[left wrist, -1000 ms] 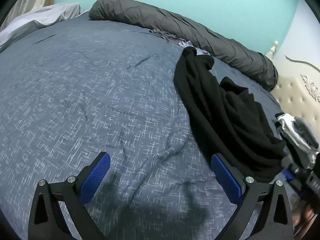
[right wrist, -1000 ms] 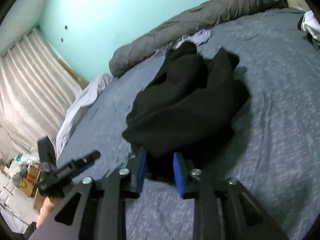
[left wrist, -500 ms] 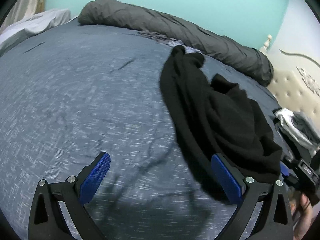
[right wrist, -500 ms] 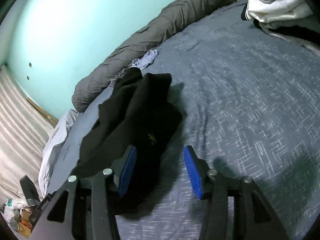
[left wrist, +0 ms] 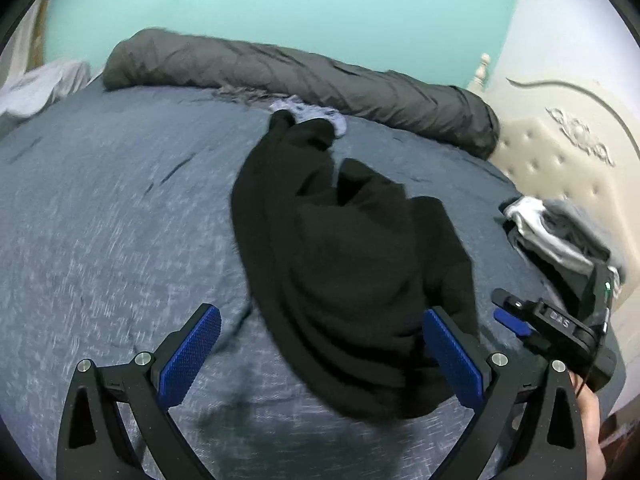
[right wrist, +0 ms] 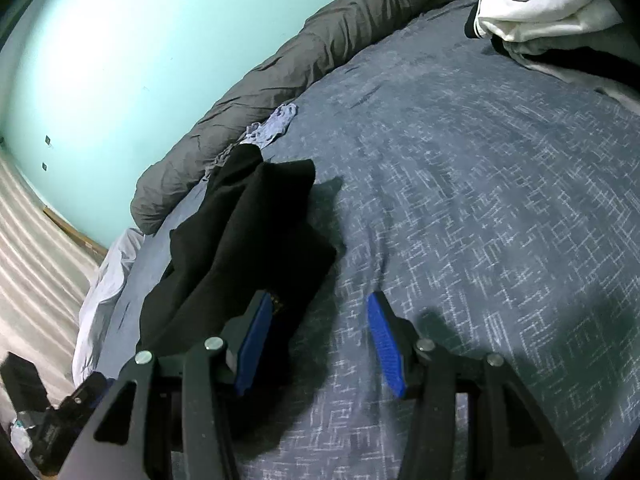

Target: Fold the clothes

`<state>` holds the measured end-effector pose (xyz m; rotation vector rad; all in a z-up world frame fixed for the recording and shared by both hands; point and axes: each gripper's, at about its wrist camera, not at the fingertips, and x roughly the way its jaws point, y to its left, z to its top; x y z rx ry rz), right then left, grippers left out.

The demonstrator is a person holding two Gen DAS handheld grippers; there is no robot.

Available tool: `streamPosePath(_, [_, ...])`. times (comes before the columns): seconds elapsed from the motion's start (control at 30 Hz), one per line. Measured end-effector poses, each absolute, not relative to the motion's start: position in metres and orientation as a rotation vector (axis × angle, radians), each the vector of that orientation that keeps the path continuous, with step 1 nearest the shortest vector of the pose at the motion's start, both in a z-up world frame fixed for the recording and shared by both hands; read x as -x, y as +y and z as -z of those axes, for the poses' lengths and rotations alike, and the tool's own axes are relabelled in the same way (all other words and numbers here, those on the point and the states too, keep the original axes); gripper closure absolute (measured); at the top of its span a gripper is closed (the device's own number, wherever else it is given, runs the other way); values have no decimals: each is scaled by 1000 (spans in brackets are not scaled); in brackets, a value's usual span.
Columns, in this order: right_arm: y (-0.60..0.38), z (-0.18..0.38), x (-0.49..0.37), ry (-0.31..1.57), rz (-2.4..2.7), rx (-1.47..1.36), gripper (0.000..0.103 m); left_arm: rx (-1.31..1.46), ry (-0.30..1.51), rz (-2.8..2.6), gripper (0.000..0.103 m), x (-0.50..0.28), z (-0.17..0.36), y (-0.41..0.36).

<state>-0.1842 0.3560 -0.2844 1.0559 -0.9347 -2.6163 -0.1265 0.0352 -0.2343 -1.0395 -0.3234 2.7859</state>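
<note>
Both tongs [left wrist: 320,354] [right wrist: 318,338] agape w/ black garment [left wrist: 352,264] on bedspread [left wrist: 120,220].

The only lettering sits on the black body of the right gripper [left wrist: 516,314] seen from the left wrist camera, too blurred to read; nothing else carries any text.

The right gripper [right wrist: 320,344] hovers with jaws apart over the blue bedspread [right wrist: 480,200]. A crumpled black garment [right wrist: 240,240] lies against its left finger, stretching ahead.
</note>
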Motion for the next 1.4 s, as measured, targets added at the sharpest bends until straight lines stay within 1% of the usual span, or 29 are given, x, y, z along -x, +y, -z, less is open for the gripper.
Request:
streamPosePath(0.27, [374, 282, 184, -999, 2627, -1035, 52, 1105, -204, -2667, 1, 159, 221, 97])
streamPosePath(0.37, [380, 280, 183, -1026, 2630, -1023, 52, 1141, -143, -2634, 3, 175, 218, 119])
streamPosePath(0.43, [384, 280, 182, -1046, 2625, -1017, 52, 1182, -100, -2604, 8, 188, 218, 132])
streamPosePath(0.5, [386, 280, 183, -1058, 2617, -1018, 52, 1230, -75, -2570, 16, 200, 222, 143])
streamPosePath(0.53, [387, 279, 183, -1063, 2614, -1015, 52, 1256, -53, -2554, 16, 205, 224, 149])
streamPosePath(0.57, [388, 278, 182, -1064, 2613, -1014, 52, 1280, -38, -2534, 20, 210, 227, 154])
streamPosePath(0.67, [392, 277, 182, -1075, 2612, -1006, 52, 1349, -26, -2462, 36, 221, 237, 168])
streamPosePath(0.77, [394, 277, 181, -1093, 2611, -1002, 52, 1426, 10, -2427, 41, 229, 252, 179])
streamPosePath(0.83, [393, 277, 181, -1092, 2605, -1006, 52, 1445, 53, -2415, 53, 231, 259, 184])
streamPosePath(0.87, [392, 277, 182, -1090, 2601, -1009, 52, 1455, 59, -2402, 66, 232, 264, 185])
streamPosePath(0.9, [391, 277, 182, -1087, 2598, -1011, 52, 1463, 60, -2391, 75, 232, 267, 185])
streamPosePath(0.93, [391, 277, 182, -1084, 2594, -1013, 52, 1467, 55, -2381, 79, 233, 269, 182])
streamPosePath(0.97, [390, 277, 182, -1084, 2594, -1013, 52, 1471, 50, -2374, 88, 233, 271, 179])
streamPosePath(1.0, [391, 277, 182, -1086, 2595, -1012, 52, 1468, 47, -2374, 92, 232, 271, 176])
streamPosePath(1.1, [393, 277, 182, -1095, 2599, -1011, 52, 1438, 52, -2400, 96, 228, 262, 159])
streamPosePath(1.17, [394, 278, 182, -1104, 2601, -1015, 52, 1414, 43, -2430, 96, 225, 252, 143])
streamPosePath(1.4, [383, 280, 185, -1076, 2592, -1035, 52, 1391, -103, -2552, 96, 219, 224, 55])
